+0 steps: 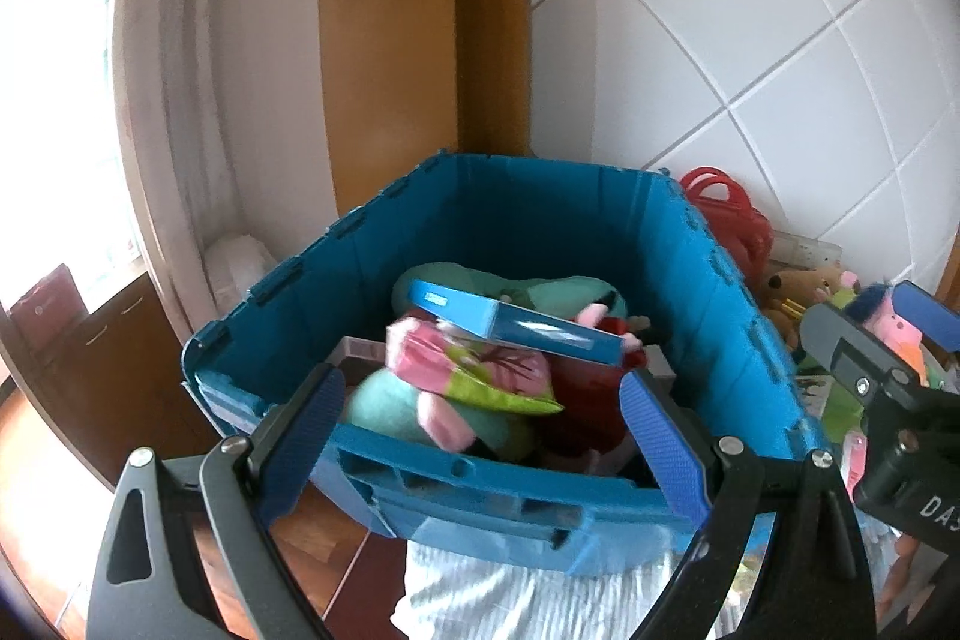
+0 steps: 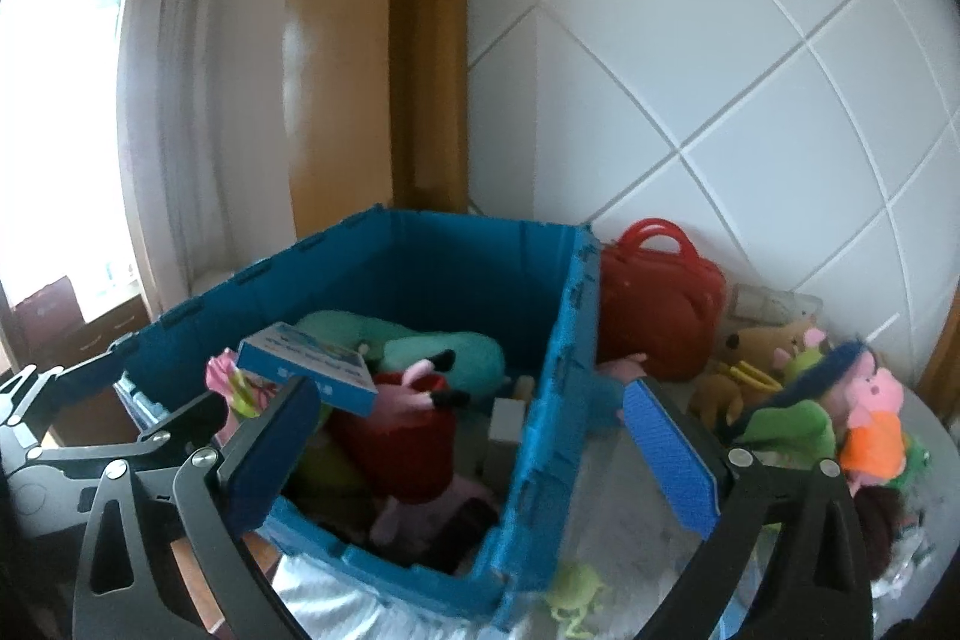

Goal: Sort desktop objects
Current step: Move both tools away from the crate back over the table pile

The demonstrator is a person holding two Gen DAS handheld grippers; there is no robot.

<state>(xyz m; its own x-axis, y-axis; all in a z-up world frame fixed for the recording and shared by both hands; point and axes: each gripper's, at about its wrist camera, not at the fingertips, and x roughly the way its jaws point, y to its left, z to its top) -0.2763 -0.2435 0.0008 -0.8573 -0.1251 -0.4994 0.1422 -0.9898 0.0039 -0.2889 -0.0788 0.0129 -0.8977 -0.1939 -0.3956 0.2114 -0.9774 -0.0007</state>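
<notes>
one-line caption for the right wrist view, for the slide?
Open right gripper hovers over the blue crate of plush toys topped by a blue box; red bag and more toys beside it.

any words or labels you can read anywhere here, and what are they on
"DAS", cut off at the frame edge: on the right tool body, seen from the left wrist view.
White print on the blue box lying on the toys in the blue crate: too blurred to read.
</notes>
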